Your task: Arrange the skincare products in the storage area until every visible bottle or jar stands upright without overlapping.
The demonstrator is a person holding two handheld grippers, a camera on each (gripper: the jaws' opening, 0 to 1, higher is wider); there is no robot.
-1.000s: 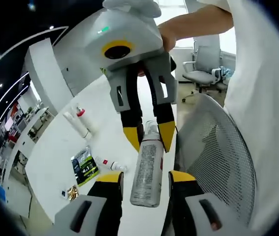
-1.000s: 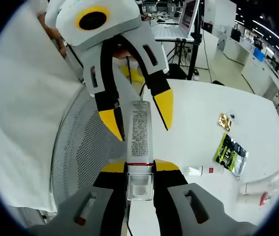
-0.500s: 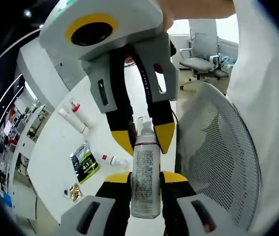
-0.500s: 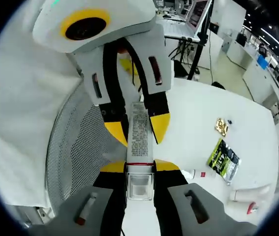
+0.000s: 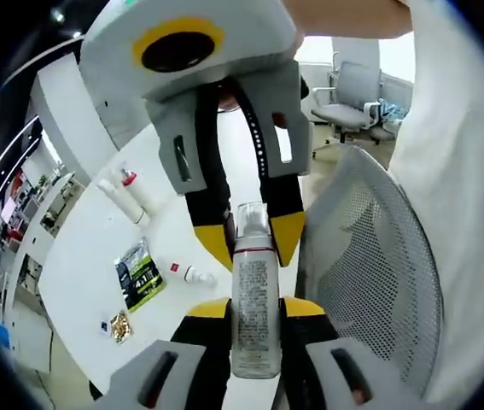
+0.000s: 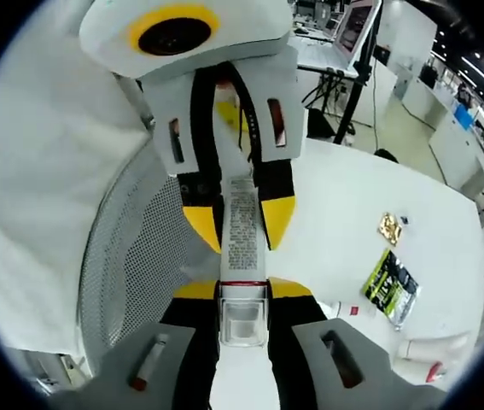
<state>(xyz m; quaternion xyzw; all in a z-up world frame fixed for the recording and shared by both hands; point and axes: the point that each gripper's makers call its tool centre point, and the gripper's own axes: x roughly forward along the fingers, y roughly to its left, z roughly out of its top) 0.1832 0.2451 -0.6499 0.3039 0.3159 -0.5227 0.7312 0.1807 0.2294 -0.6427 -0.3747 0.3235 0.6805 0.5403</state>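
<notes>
Mesh chair (image 5: 370, 273) crowds tongs (image 5: 254, 312) gripping bottle (image 5: 254, 316).

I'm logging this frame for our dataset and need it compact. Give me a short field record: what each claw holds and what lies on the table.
held object: silver spray bottle, clear cap, off the table
left claw: shut on the bottle's base end
right claw: shut on the capped end, facing the left claw
white table: green sachet, small white tube, two larger white tubes, gold wrapper
beside the table: mesh chair back
</notes>
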